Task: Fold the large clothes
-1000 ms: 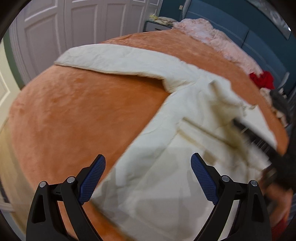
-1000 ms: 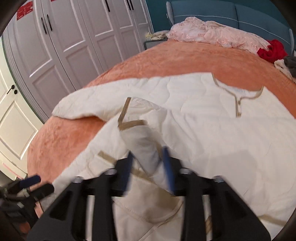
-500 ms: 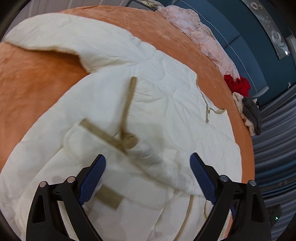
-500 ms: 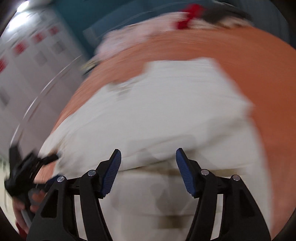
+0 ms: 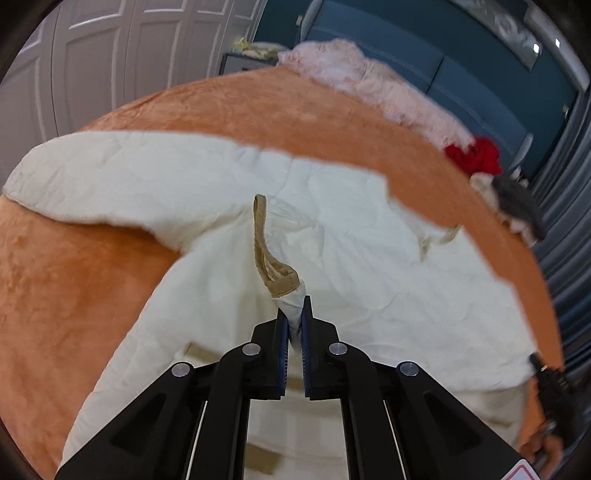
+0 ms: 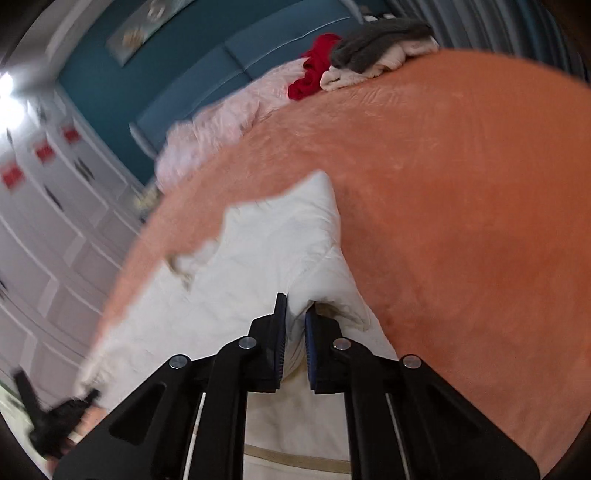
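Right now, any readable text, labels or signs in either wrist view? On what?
None can be read.
Red squares on the white wardrobe doors: too blurred to tell whether they carry characters.
Red-edged sticker on the left hand-held gripper: cut off at the frame edge, nothing legible.
Framed picture on the teal wall: blurred, no text made out.
Cream jacket: no visible label.
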Demonstrator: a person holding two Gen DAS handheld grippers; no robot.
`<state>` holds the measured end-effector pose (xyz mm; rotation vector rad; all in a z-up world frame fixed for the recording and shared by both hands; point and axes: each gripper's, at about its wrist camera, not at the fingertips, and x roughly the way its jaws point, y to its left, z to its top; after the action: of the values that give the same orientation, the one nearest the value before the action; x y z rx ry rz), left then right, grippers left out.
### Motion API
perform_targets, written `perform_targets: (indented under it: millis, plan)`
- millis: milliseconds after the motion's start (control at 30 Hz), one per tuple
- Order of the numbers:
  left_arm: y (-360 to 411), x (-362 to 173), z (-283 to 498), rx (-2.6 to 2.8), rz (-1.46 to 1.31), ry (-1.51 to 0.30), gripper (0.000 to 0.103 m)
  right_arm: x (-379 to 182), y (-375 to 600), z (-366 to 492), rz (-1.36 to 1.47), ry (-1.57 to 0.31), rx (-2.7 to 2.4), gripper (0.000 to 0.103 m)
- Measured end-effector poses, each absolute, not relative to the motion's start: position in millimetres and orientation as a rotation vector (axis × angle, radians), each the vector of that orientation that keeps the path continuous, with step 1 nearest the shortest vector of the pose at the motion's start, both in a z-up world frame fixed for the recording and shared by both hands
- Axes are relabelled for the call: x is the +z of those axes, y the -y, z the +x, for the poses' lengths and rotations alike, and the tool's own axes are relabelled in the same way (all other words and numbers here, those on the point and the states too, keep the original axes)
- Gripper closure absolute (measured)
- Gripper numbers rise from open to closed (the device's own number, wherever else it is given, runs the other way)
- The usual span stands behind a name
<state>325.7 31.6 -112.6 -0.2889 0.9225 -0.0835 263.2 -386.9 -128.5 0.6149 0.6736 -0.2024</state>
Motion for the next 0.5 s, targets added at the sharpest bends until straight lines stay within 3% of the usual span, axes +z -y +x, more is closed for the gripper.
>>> perform_targets:
  millis: [133,333,500]
  plan:
    - [-27.9,-153.4,321.0,-0.059,-0.245,-0.975,0.099,-159.2,385.1,269.1,0.603,-0.761,-0.238,0.095]
    - [-23.2,-165.1,314.9,-0.046,-0.195,-0.921,0.096,-166.7,375.5,273.1,0.503,-0.79,-0.278,0.093]
    - [-30.5,-156.7,313.6,-0.06,-0.221,-0.919,0.088,-146.8,366.0,254.7,0.448,-0.775,-0.359,0.071]
